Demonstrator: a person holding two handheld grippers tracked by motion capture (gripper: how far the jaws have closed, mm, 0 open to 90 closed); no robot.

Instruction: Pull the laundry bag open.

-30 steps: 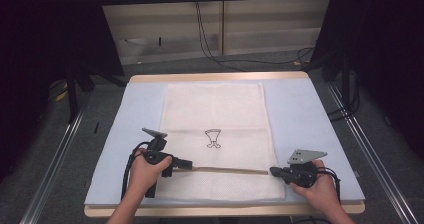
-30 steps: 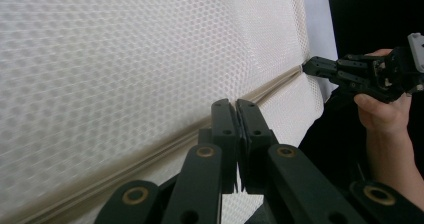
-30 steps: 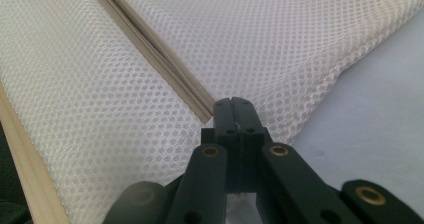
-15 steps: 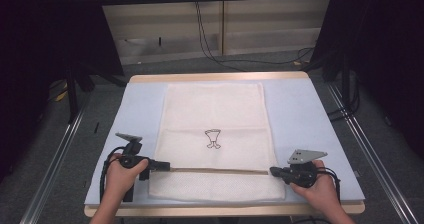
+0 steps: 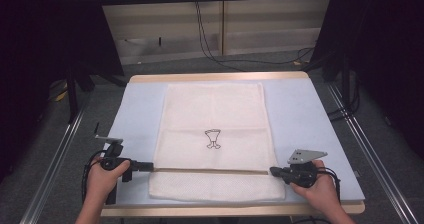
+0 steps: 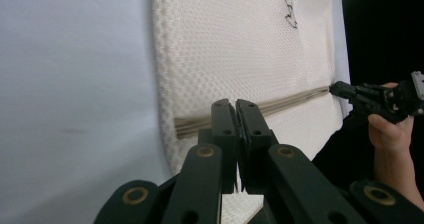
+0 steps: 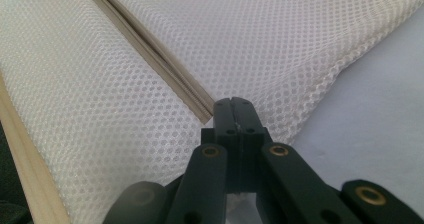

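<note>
A white mesh cloth (image 5: 214, 119) lies flat on the pale blue table cover, with a small black drawing (image 5: 213, 139) at its middle and a tan stripe (image 5: 210, 170) across its near part. My left gripper (image 5: 149, 166) is shut, its tips at the stripe's left end on the cloth's left edge. The left gripper view shows the shut jaws (image 6: 235, 105) over the cloth (image 6: 240, 44) beside the stripe (image 6: 280, 104). My right gripper (image 5: 273, 171) is shut at the stripe's right end. Its jaws (image 7: 233, 104) press together over the cloth's edge (image 7: 280, 49), with nothing visible between them.
The blue cover (image 5: 310, 119) has bare margins left and right of the cloth. The table's wooden front edge (image 5: 230, 210) runs close under both hands. Metal rails (image 5: 370, 149) flank the table, and cables (image 5: 210, 44) lie on the floor behind it.
My left gripper has slid left along the stripe, from over the cloth out to its left edge. The right gripper has stayed put.
</note>
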